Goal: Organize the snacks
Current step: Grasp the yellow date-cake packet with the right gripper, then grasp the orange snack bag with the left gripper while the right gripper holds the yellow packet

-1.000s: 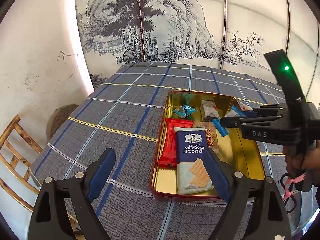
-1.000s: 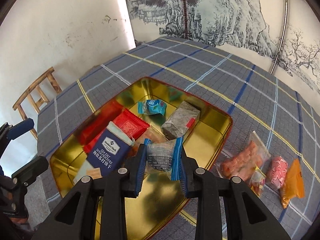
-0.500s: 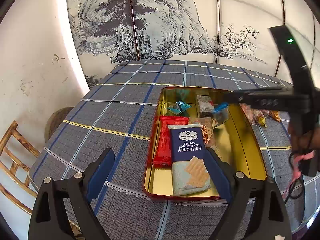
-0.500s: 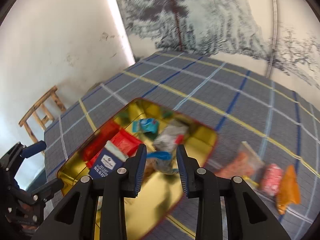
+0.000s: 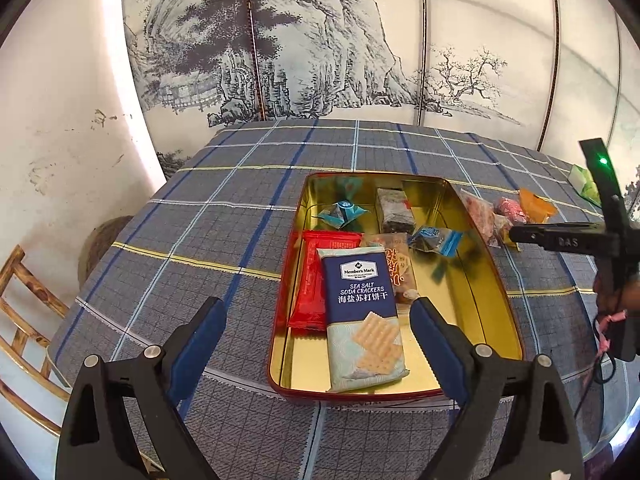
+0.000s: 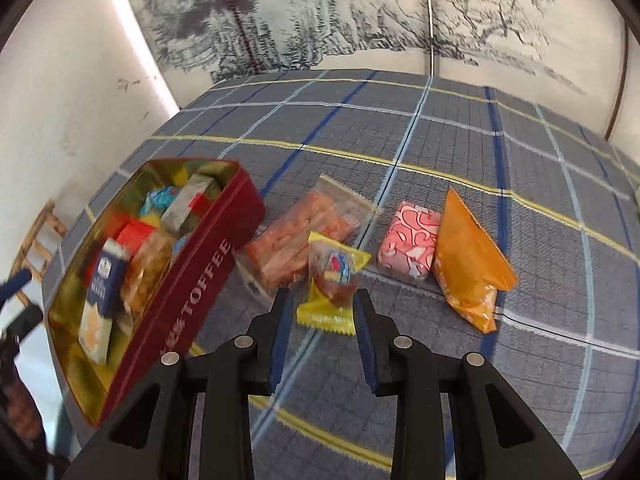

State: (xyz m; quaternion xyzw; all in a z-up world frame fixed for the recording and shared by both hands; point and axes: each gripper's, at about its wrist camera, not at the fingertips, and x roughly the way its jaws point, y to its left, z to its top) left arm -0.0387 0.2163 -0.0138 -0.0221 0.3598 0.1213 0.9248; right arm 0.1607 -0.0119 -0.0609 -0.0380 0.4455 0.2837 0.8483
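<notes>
A plaid tablecloth (image 5: 200, 232) is spread over the table. On it a red tin (image 6: 192, 292) w/ gold interior is set, marked TOFFEE on its side. Inside are seen a blue soda cracker pack (image 5: 362, 312), a red pack (image 5: 316, 276) beside it, a grey bar (image 5: 394, 210), and 2 small blue-wrapped candies (image 5: 434, 240). Outside the tin, 4 snacks are laid in a row: a clear bag of orange pcs (image 6: 304, 232), an orange pouch (image 6: 468, 260), a pink wrapped block (image 6: 412, 244), a yellow candy pack (image 6: 332, 284). The left gripper (image 5: 316, 344) is held spread wide, having just opened further, w/ nothing gripped, near the tin's front end. The right gripper (image 6: 324, 320) is held w/ a narrow gap, nothing pinched, just before the yellow pack.
</notes>
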